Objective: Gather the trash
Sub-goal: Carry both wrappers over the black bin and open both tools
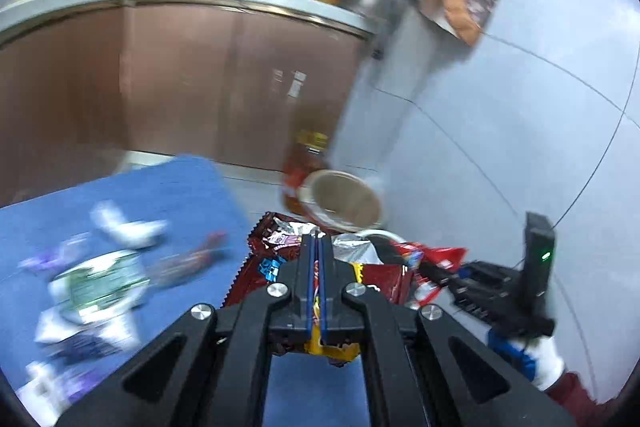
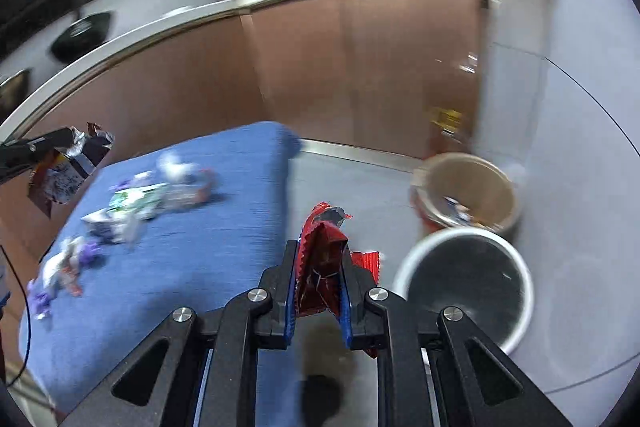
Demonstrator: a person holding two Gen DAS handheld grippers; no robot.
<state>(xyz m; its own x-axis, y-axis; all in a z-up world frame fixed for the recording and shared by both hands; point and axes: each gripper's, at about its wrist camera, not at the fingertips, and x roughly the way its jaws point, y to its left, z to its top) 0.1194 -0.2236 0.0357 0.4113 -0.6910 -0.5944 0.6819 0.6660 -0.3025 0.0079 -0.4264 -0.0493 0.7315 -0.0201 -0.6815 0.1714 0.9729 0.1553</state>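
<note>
L gripper (image 1: 319, 247) is clamped tight on a dark foil wrapper (image 1: 280, 247) & R gripper (image 2: 320, 267) is pinched on a crumpled red wrapper (image 2: 322, 267), both held clear of the blue mat (image 2: 200, 267), prob. for carrying to the bins. White bin (image 2: 404, 279) & tan bin (image 2: 508, 187) stand open-mouthed on the floor just beside the mat, prob. so trash drops straight in; more wrappers (image 2: 132, 207) lie on the mat, uncollected.

Left claw (image 1: 319, 247) and right claw (image 2: 318, 259) both clamped tight, angled downward

Two downward wrist views, shared blue mat (image 1: 160, 195) and bins.
</note>
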